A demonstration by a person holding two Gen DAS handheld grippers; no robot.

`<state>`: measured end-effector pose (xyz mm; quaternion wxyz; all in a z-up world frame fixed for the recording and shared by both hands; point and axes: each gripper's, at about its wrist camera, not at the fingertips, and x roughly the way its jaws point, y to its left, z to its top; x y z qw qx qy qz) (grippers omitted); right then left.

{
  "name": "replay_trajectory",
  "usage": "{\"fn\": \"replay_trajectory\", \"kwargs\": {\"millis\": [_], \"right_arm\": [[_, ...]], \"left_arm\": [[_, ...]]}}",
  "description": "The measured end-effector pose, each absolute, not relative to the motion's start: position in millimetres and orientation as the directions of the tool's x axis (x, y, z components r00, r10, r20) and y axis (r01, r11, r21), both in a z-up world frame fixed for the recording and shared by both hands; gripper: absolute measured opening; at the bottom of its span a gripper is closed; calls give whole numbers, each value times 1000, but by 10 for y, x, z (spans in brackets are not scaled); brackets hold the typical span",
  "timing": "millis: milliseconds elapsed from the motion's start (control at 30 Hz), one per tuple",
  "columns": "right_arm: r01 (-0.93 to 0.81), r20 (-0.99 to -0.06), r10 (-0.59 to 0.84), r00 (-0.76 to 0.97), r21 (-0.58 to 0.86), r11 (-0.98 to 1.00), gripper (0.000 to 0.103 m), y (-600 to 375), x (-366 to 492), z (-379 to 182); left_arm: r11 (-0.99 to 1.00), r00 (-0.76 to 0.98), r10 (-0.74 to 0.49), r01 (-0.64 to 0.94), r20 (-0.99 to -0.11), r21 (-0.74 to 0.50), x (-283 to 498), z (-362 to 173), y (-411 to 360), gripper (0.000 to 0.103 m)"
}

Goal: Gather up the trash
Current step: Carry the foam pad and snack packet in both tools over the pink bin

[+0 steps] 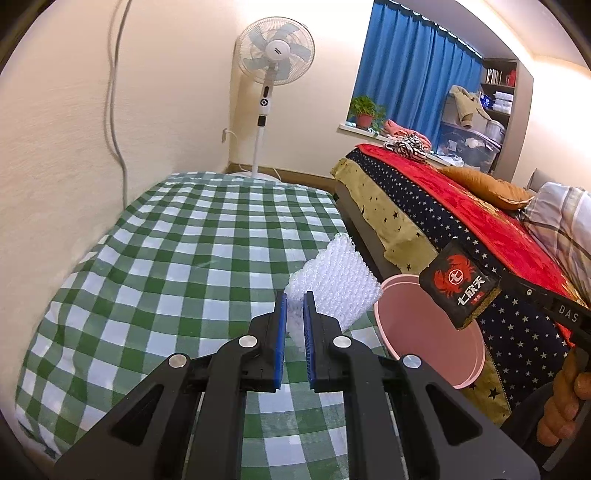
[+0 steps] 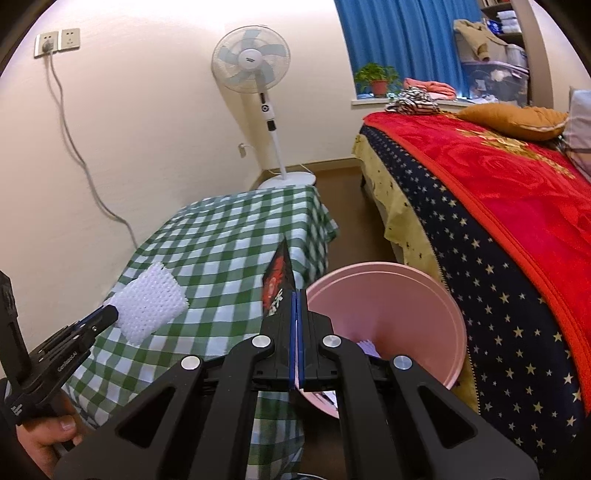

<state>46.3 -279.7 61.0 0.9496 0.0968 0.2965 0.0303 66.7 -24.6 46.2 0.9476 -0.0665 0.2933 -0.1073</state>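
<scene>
The left gripper [image 1: 294, 314] pinches a white foam net [image 1: 334, 286] between its blue pads. The net's long side runs from the pads up toward 1 o'clock in the left wrist view, over the green checked cloth [image 1: 166, 258]. In the right wrist view the same net [image 2: 149, 308] sits at 9 o'clock, and the gripper body there has small white writing too tiny to read.

The right gripper [image 2: 298, 314] has its pads pressed tight on a flat black packet [image 2: 279, 284]. Seen edge-on here, the packet stands up thin and points to 12 o'clock. In the left wrist view its face [image 1: 460, 288] shows at 3 o'clock: a red crab picture, a round mark, and gold Chinese letters that look like "七欣天". The black arm beside it reads "DAS"; the rest is cut off by the picture's edge.

A hand [image 1: 565, 402] shows at 4 o'clock, partly cut off.

Just past the packet is a pink bin [image 2: 424, 295], beside the table. The grippers hide its bottom; some pale scraps lie inside, hard to make out.

Farther off stands a bed with a red blanket [image 2: 498, 177] and a starry cover [image 2: 491, 295]. A white fan [image 2: 251, 61] stands at 12 o'clock; its middle label is too small to read. Blue curtains [image 2: 402, 33] hang behind.
</scene>
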Motion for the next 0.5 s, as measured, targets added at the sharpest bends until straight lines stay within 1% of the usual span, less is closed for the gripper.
{"fn": "replay_trajectory", "kwargs": {"millis": [500], "right_arm": [[103, -557, 35, 830, 216, 971, 1, -3087, 600, 482]], "left_arm": [[965, 786, -260, 188, -560, -184, 830, 294, -480, 9]]}}
